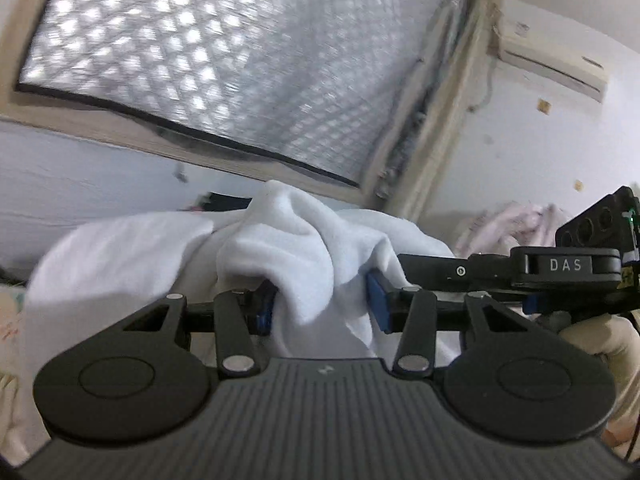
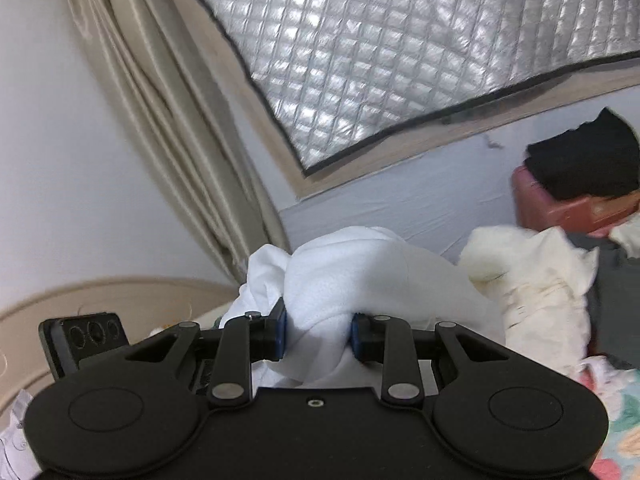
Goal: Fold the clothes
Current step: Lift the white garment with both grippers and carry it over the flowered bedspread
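In the left wrist view, the left gripper (image 1: 322, 306) is clamped on a bunched fold of the white garment (image 1: 280, 248), which hangs raised in front of the quilted window cover (image 1: 224, 60). The right gripper (image 1: 520, 276) is just beside it.

In the right wrist view, the right gripper (image 2: 318, 336) is clamped on the white garment (image 2: 360, 276) too, with a cream cloth (image 2: 532, 276) near.

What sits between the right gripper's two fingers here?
A bunched fold of the white garment fills the gap in the right gripper, fingers pressing it from both sides, seen in the right wrist view.
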The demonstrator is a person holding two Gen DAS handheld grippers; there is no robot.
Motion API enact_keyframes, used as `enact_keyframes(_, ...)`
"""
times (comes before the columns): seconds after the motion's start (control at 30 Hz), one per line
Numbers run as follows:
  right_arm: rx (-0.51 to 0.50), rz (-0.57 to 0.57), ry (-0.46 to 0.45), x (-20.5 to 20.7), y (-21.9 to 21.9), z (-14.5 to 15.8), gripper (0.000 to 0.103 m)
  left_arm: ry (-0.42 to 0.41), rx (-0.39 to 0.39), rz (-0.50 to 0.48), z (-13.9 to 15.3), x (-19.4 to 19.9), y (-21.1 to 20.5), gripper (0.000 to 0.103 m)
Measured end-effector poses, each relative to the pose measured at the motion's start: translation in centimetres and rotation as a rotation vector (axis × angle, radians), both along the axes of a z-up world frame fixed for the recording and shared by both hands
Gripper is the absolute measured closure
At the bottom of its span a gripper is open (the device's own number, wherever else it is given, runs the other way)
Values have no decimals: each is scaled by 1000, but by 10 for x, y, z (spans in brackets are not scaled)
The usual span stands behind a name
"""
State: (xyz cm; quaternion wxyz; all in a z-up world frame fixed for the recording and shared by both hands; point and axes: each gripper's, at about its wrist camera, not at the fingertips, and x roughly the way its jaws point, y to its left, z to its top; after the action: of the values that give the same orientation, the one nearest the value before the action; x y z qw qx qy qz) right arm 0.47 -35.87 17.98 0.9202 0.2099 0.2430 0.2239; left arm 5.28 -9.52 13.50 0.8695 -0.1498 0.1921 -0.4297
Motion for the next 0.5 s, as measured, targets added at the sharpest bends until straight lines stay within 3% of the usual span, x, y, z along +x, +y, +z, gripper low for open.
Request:
enact_keyframes(0.17,-47,-72,-48,-29,-33,32,70,-39,63,-105,39,-10,-45,59)
enact_keyframes(0.27,-68,-135,-21,-46,-55,48,70,-45,104,-178,56,-17,-78,59)
enact_keyframes(0.4,-177,-236,-1,-85,-76,75,70,-19,94,-296,72,-33,-120,60)
enact_keyframes(0.5,-242,-313,-5,-121,-90,101,70,-52,78,-377,90,-56,-152,60)
